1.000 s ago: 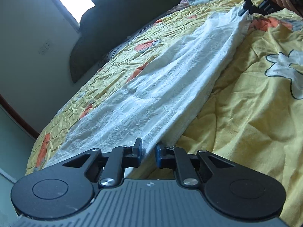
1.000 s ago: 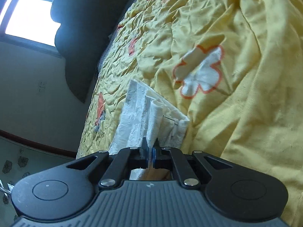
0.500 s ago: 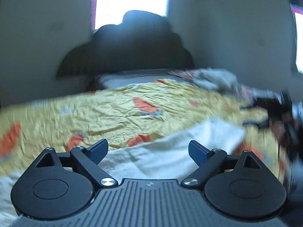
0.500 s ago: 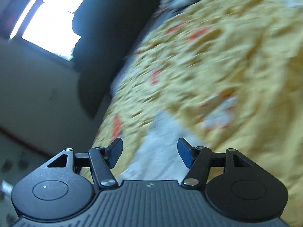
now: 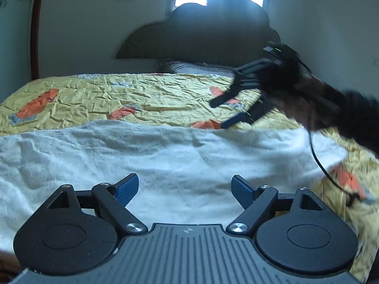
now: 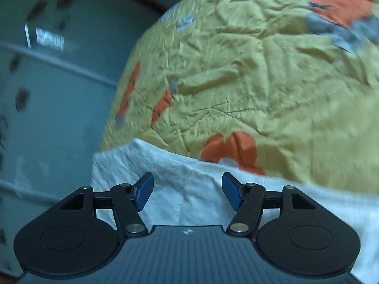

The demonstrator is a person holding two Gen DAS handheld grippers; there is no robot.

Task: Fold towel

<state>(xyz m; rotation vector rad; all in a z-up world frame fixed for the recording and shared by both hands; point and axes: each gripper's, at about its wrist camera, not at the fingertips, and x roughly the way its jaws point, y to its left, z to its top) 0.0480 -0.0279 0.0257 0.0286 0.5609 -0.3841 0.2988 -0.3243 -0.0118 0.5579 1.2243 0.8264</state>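
A: Both grippers released? Where's the towel?
B: Yes; left gripper point(image 5: 184, 190) fingers apart, nothing betw. them; right gripper point(image 6: 187, 193) same; white towel point(image 5: 165, 156) lies across lower frame on yellow bedspread point(image 5: 146, 94).

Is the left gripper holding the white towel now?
No, the left gripper stands open above the white towel, pinching nothing.

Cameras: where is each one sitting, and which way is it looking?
Left wrist: sits on the left gripper, looks across the white towel toward the headboard; shows its open fingers and the right gripper.
Right wrist: sits on the right gripper, looks over the towel's edge at the yellow bedspread; shows its open fingers.
Shared: towel, bedspread.
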